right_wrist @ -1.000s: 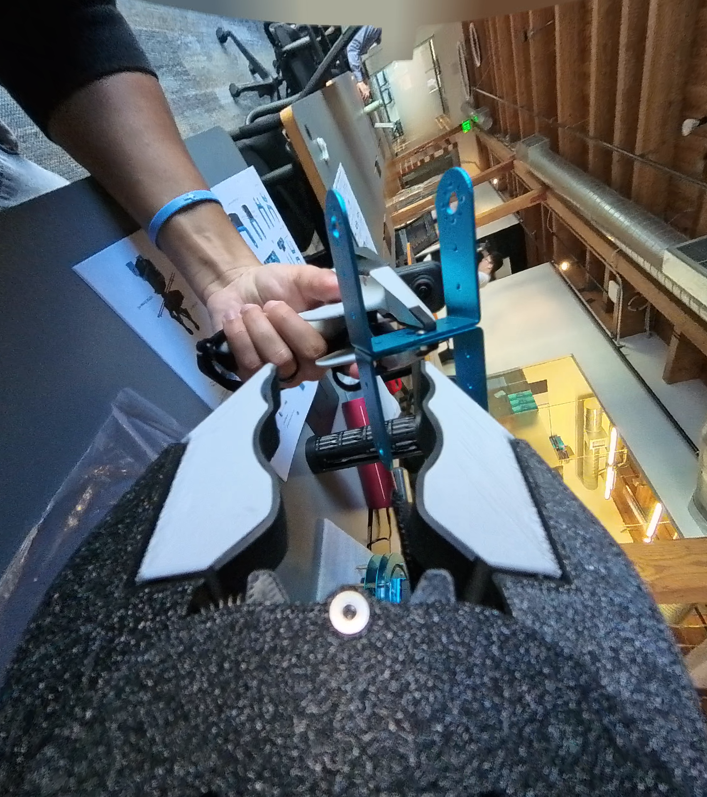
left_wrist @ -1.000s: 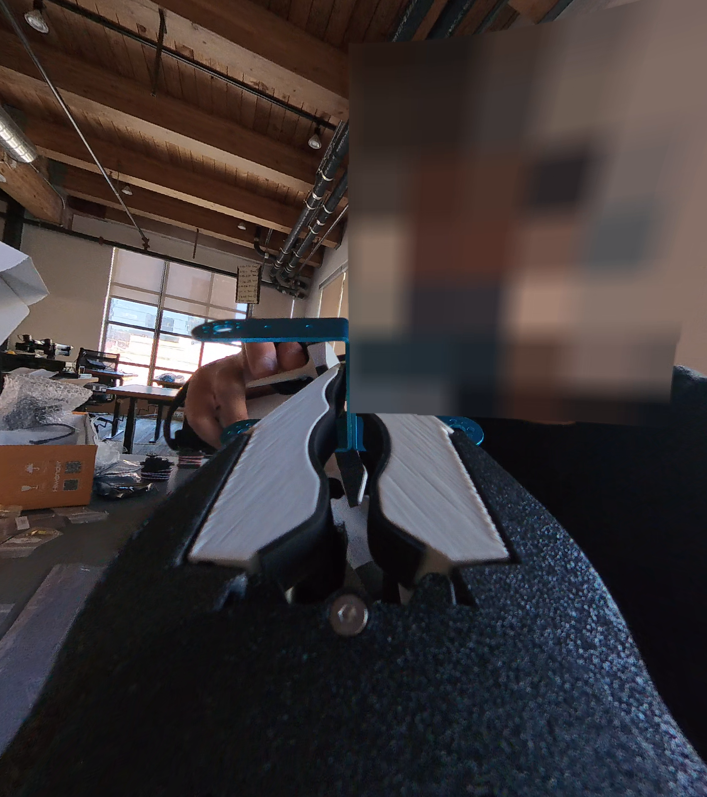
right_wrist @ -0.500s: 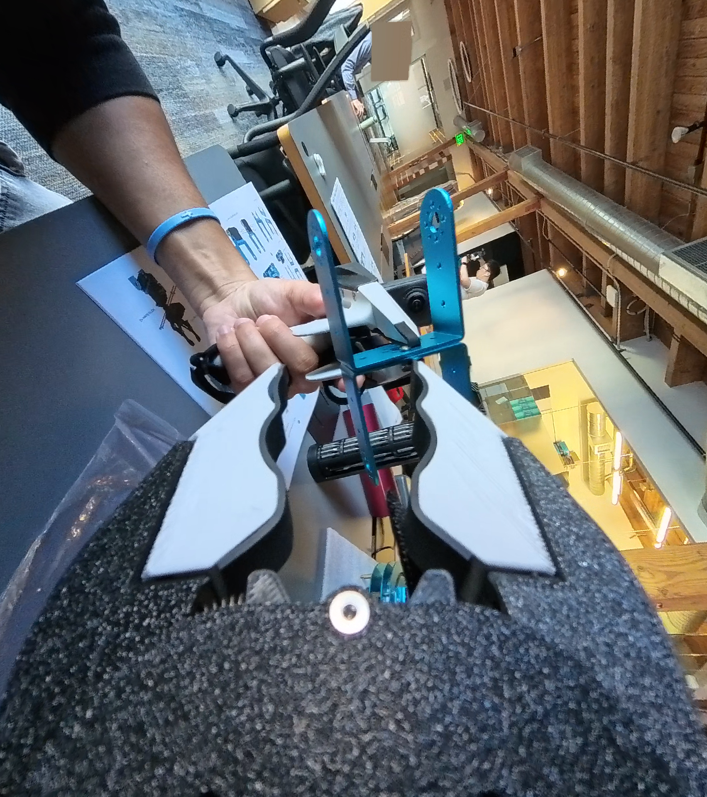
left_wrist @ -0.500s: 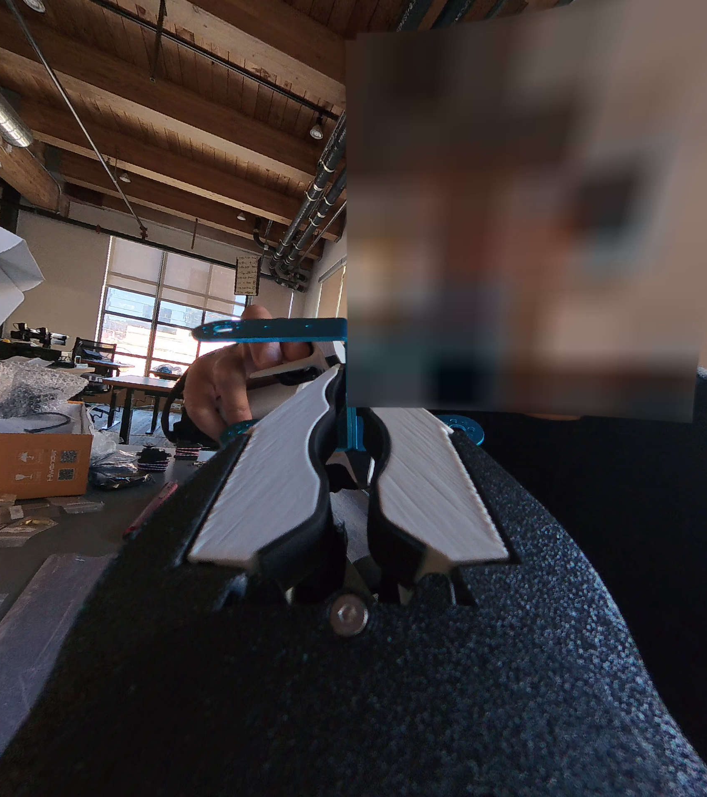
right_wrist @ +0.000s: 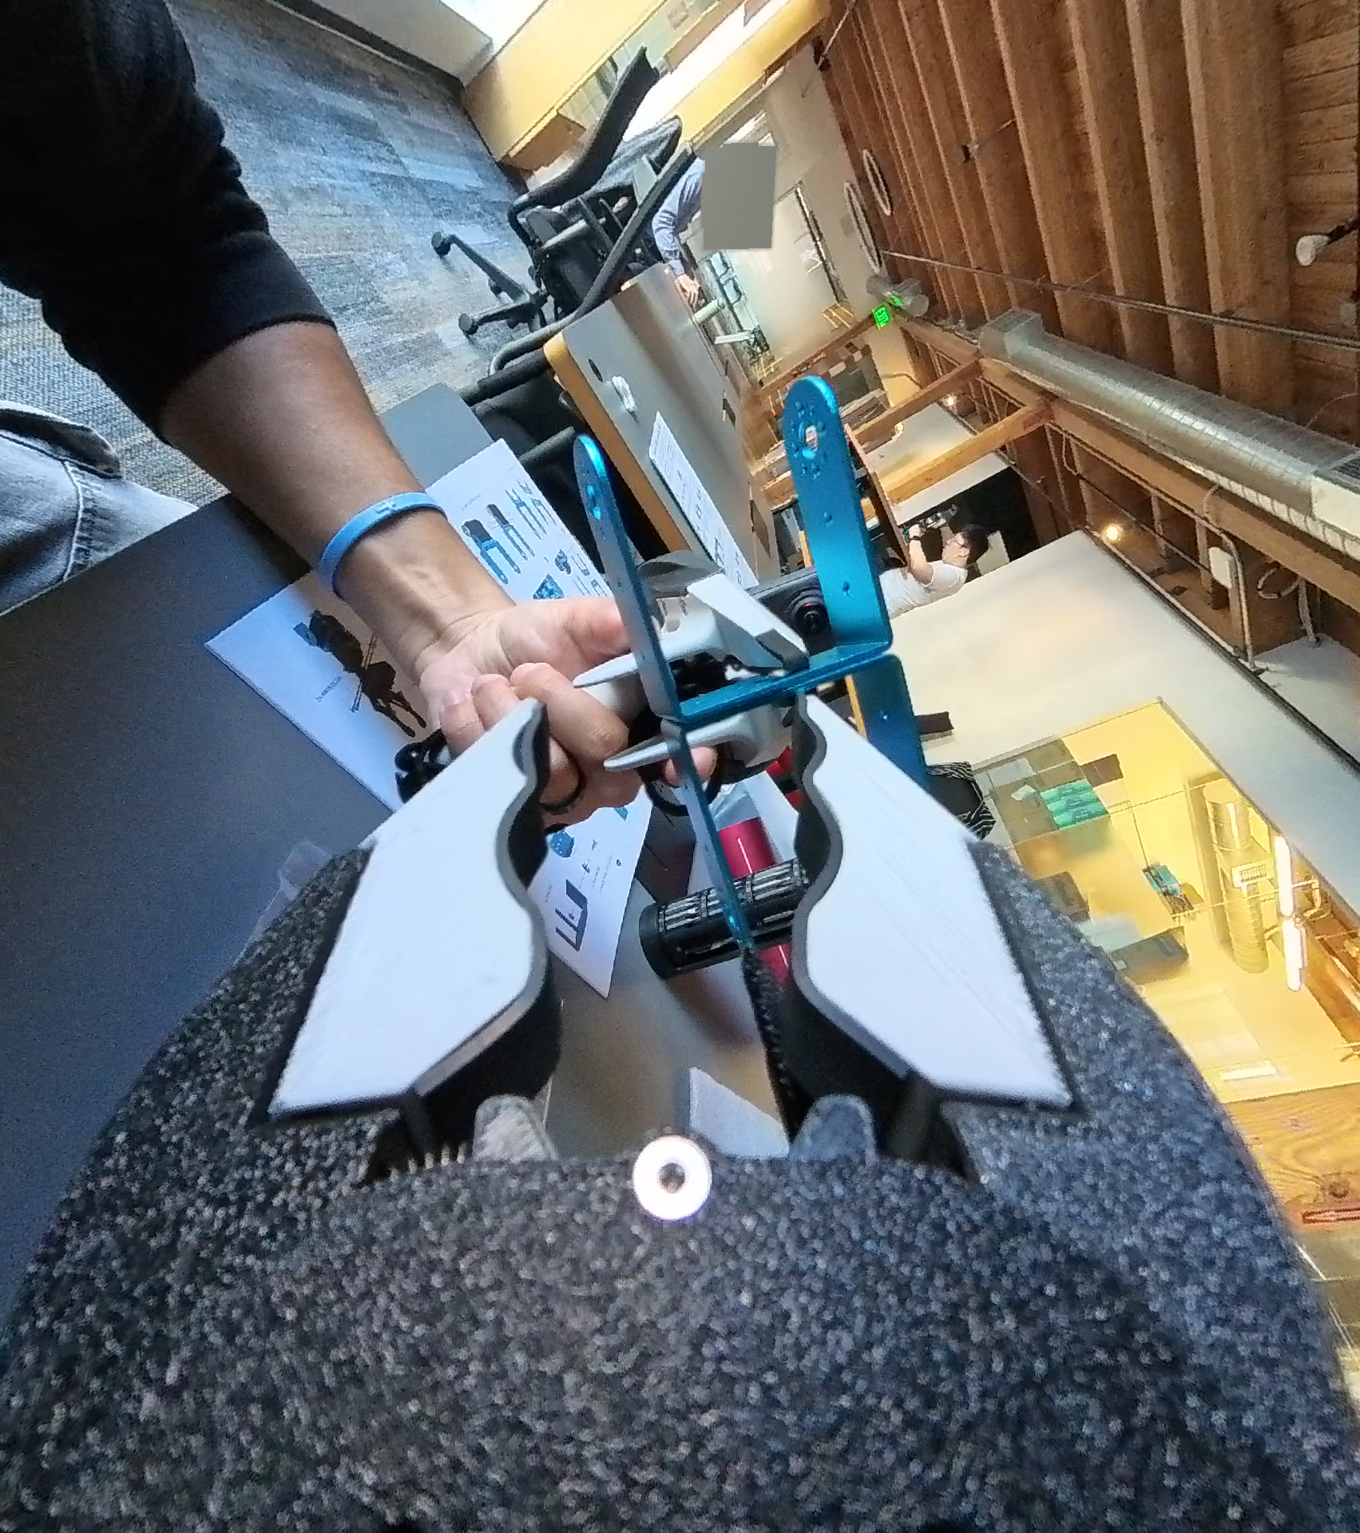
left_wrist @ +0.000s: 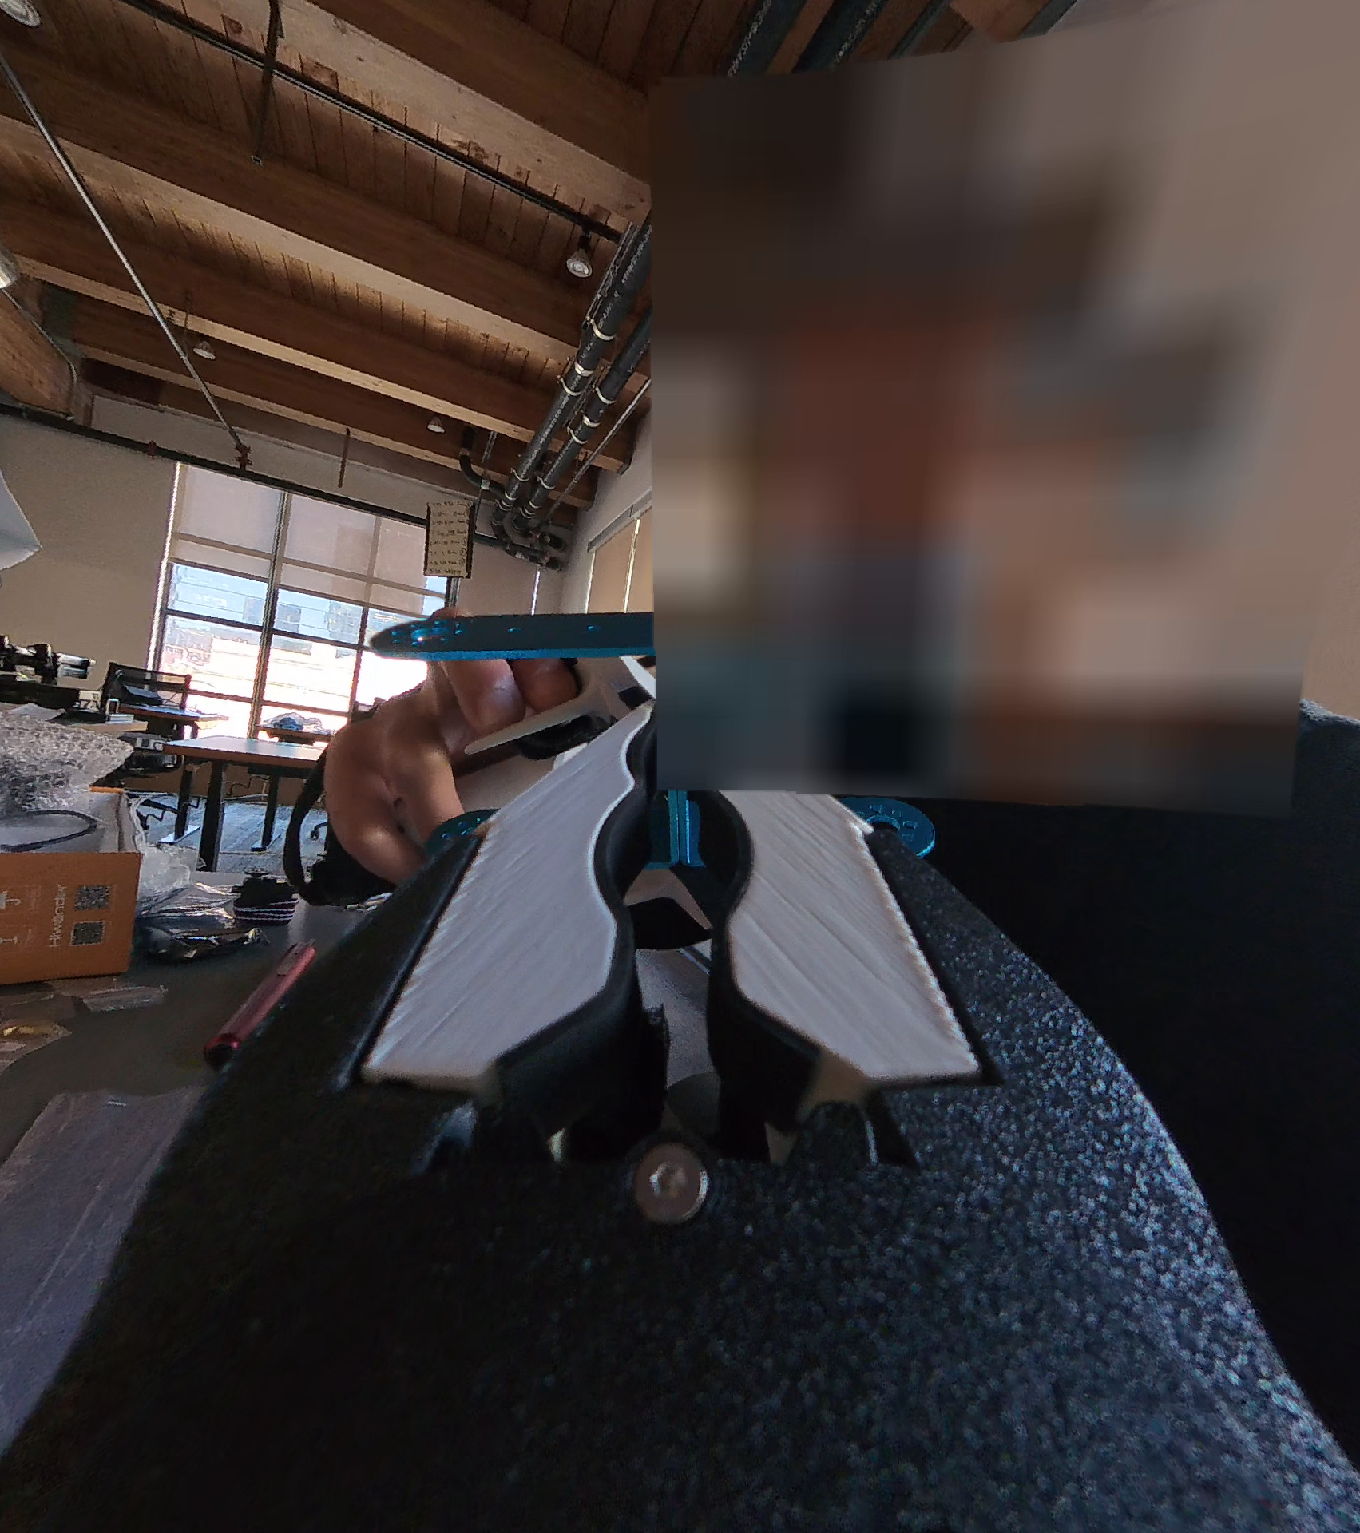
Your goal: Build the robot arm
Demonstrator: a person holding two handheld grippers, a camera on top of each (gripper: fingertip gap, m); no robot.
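Observation:
A blue metal bracket assembly point(left_wrist: 527, 635) with long holed arms hangs in the air between my two grippers. My left gripper point(left_wrist: 680, 809) is shut on its middle strip. In the right wrist view the left gripper point(right_wrist: 701, 688), held by a hand point(right_wrist: 494, 655) with a blue wristband, pinches the crossbar of the bracket point(right_wrist: 834, 539). My right gripper point(right_wrist: 672, 717) is open. One thin blue arm runs down between its fingers, close to the right finger point(right_wrist: 867, 871). A blurred patch hides the bracket's far part in the left wrist view.
A dark table point(right_wrist: 79, 788) carries a printed sheet point(right_wrist: 344, 664), a black knurled cylinder point(right_wrist: 701, 921) and a red cylinder point(right_wrist: 743, 846). In the left wrist view an orange cardboard box point(left_wrist: 21, 921), plastic bags point(left_wrist: 12, 763) and a red tool point(left_wrist: 257, 1008) lie on it.
The bracket now leans more to the left between the right gripper's fingers. The left wrist view has shifted, bringing the red tool on the table into sight. Both grips look unchanged.

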